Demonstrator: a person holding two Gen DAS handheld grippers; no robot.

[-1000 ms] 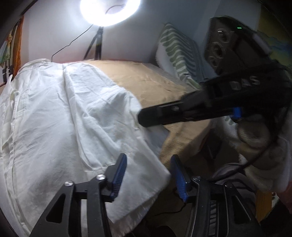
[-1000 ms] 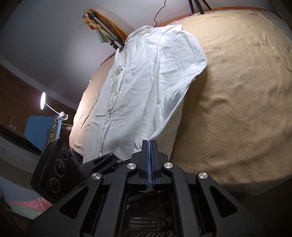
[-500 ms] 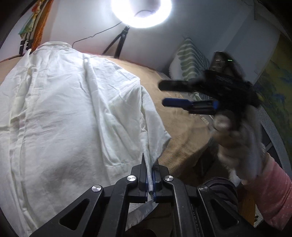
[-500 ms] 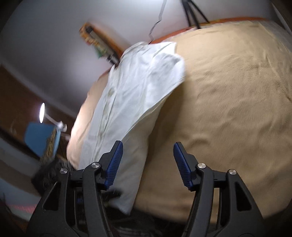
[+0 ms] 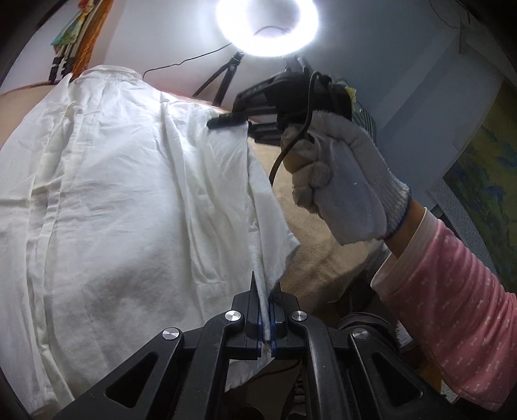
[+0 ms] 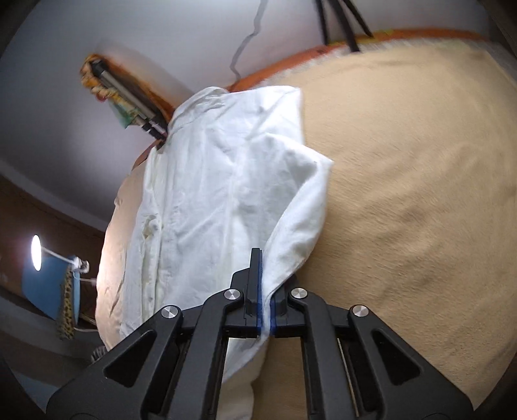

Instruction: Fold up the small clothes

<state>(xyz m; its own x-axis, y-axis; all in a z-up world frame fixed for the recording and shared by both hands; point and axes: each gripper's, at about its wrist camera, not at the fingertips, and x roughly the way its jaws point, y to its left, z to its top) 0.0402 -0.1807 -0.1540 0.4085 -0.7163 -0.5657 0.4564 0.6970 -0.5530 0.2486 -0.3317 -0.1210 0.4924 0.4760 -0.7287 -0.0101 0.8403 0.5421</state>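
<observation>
A crumpled white button-front cotton shirt (image 5: 129, 200) lay spread across a bed covered with a tan, short-piled blanket (image 6: 420, 194), its collar towards the far edge.

The black two-finger left gripper with blue pads (image 5: 267, 318) was pressed together on the shirt's lower right-hand edge — a narrow ridge of white cloth stood pinched between the pads and ran up out of the jaws. Its jaws had closed within the last second and had the fabric between them.

The black right gripper (image 6: 265, 310), held in a white knitted work glove (image 5: 342, 181) above a pink patterned sleeve (image 5: 452, 316), was further up the same side of the shirt. In its own view the blue pads were clamped on a fold of the short sleeve, which rose bunched from the jaws; these had swung wide and then shut again on the cloth in the last half second. From the left wrist view its fingertips (image 5: 226, 121) sat at the sleeve's upper edge, though the exact spot gripped was hard to make out there — the ring light's glare washed over it.

A bright round ring light (image 5: 267, 27) on a black tripod (image 5: 223, 80) stood beyond the bed, against a pale wall.
</observation>
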